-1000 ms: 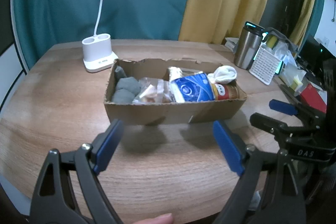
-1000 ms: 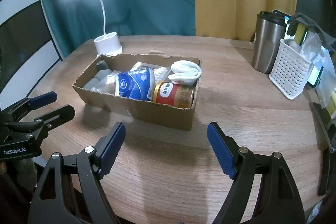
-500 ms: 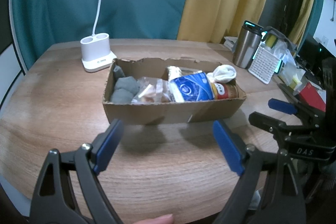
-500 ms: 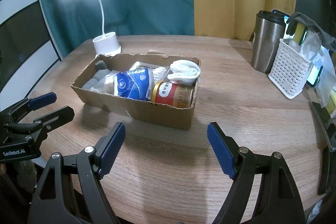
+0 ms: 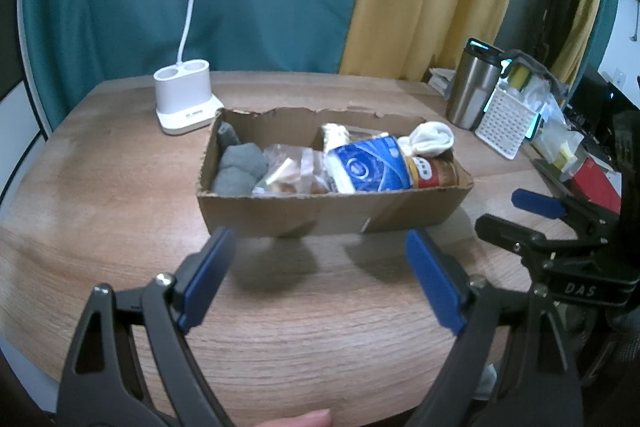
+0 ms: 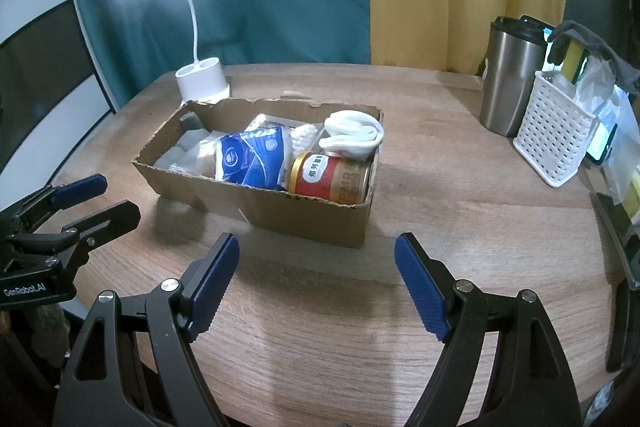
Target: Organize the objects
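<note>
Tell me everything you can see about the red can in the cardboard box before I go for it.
The red can lies on its side at the right end of the cardboard box, gold rim facing the blue tissue pack, which it appears to touch. It looks like metal, with a red label bearing white print too small to read. No dents show. The white rolled sock rests behind and partly on it. The box's front wall hides its lower part. Neither hand-held gripper touches it.

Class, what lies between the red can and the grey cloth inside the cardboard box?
Between the red can and grey cloth: a blue-and-white pack and a clear bag, clearest in the left wrist view.
</note>
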Motion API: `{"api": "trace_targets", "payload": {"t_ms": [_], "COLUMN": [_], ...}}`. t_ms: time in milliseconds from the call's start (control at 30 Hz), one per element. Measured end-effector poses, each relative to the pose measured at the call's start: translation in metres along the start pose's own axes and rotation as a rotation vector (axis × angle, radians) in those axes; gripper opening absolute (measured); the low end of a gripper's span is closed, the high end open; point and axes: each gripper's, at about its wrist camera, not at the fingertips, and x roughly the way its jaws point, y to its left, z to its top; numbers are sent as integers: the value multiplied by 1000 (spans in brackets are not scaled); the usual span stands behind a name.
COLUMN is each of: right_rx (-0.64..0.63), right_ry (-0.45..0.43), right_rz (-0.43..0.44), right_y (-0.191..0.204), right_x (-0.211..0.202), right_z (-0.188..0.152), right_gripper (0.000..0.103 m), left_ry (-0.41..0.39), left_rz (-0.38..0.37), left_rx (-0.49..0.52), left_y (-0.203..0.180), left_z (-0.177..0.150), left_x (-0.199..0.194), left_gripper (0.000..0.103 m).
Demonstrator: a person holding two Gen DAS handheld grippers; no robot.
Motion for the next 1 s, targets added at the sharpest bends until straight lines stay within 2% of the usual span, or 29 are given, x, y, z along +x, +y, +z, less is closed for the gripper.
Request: {"api": "trace_targets", "payload": {"t_ms": [1000], "right_rx": [-1], "right_ry": [7], "right_rz": [0], "right_y": [4], "right_x": [5], "right_z": [0], "right_gripper": [83], "left_ry": [6], "left_rz": [-1], "left_rx": [-1], "left_y": [1], "left_z": [0], "left_x": [2], "left_gripper": [88]}}
